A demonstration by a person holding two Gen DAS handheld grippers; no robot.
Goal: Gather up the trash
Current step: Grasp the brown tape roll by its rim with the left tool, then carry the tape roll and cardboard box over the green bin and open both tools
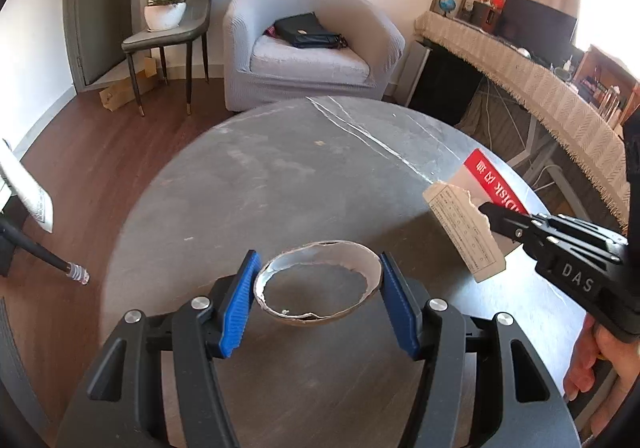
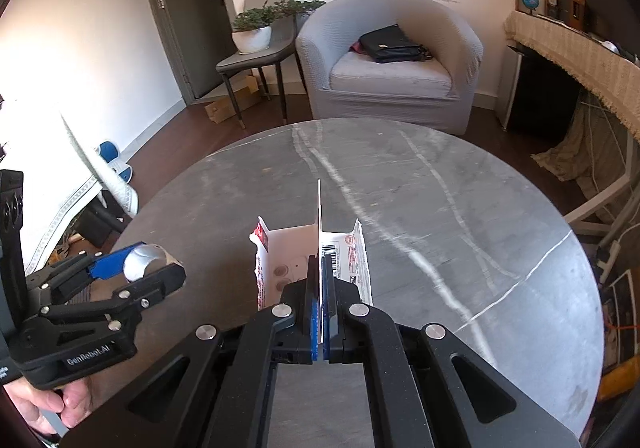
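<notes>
Two grips: both grippers carry trash above the round grey table (image 1: pixel 248 184).
Left gripper (image 1: pixel 318 290): its blue pads (image 1: pixel 239 302) stand about half spread, one against each side of a torn foil-lined cup (image 1: pixel 316 288), pinching it at the rim's widest span; in the right wrist view the same cup (image 2: pixel 145 262) shows silver between the pads.
Cup, handling: likely very light and thin-walled, with a ragged broken rim; it would crush or tear under a hard squeeze, so a gentle hold across the sides, as now, seems best.
Right gripper (image 2: pixel 320 304): jaws pressed together on a torn cardboard package (image 2: pixel 316 248), which stands edge-on between the pads with flaps splayed to either side.
Package, handling: stiff but light card, red and white print (image 1: pixel 486 178); flat faces suit a pinch, though the torn flaps may flop or catch.
Position: both pieces are clear of the tabletop, near its close edge.
Beyond: a grey armchair (image 1: pixel 308 48) with a dark bag (image 1: pixel 308 32); no bin shows.
</notes>
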